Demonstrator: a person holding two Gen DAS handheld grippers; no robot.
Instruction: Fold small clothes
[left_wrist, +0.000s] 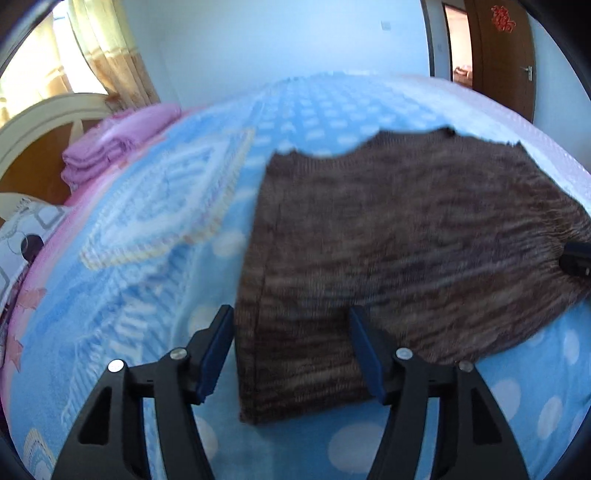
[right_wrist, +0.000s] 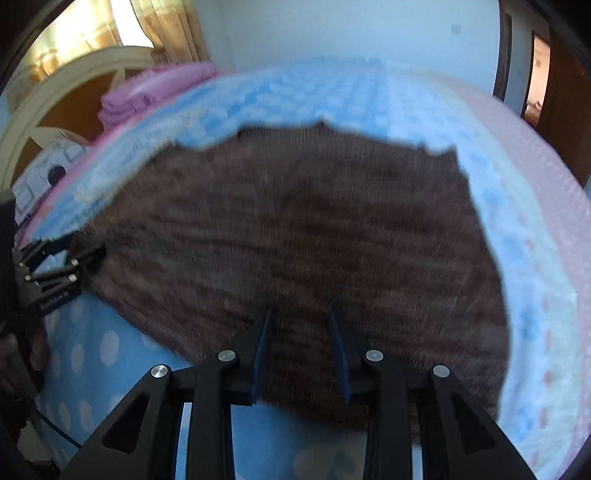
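We are starting the fold of the brown sweater (left_wrist: 424, 236) lying flat on the blue blanket (left_wrist: 147, 258), with our left gripper (left_wrist: 291, 347) and right gripper (right_wrist: 299, 350) both spread open over its near edge, needing 2 firm pinches next.

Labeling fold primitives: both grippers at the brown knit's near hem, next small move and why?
Probably close both grippers on the hem. The left gripper and right gripper are open, straddling the near edge of the brown knit garment, which lies flat on the blue blanket.
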